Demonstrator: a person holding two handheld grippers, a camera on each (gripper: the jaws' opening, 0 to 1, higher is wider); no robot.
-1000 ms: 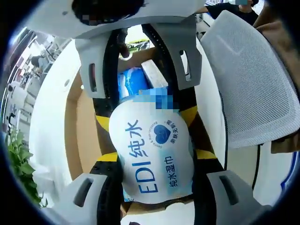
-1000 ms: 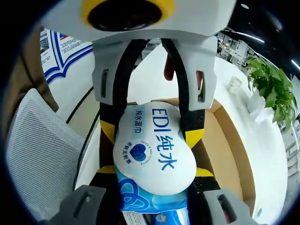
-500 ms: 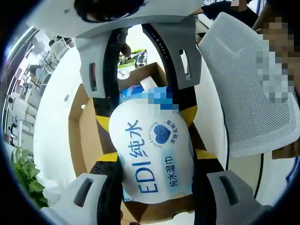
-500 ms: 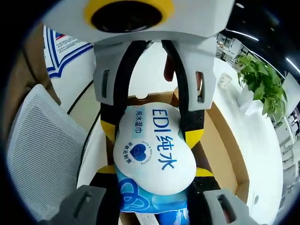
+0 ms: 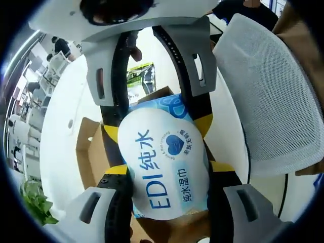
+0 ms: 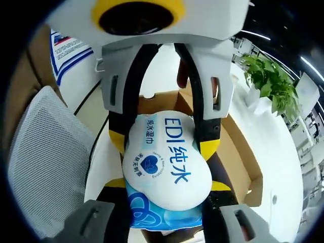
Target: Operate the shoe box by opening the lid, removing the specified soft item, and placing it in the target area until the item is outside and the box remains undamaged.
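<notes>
The white table [image 5: 58, 147] takes the left part of the left gripper view, and the white mesh chair back [image 5: 273, 101] takes the right part; in the right gripper view the same chair back [image 6: 45, 162] is at the lower left. The open cardboard shoe box [image 6: 235, 152] lies on the table, behind the pack, right of centre in the right gripper view. In the left gripper view the shoe box [image 5: 88, 152] is left of centre. The wet wipes pack [image 5: 164, 167], white and blue with the letters "EDI", is in the middle of both views, above the box, not inside it. The left gripper [image 5: 164, 126] and the right gripper [image 6: 164, 129] both hold this pack, one from each end, with the jaws pressed on its sides. A green plant [image 6: 268, 81] stands at the upper right of the right gripper view.
</notes>
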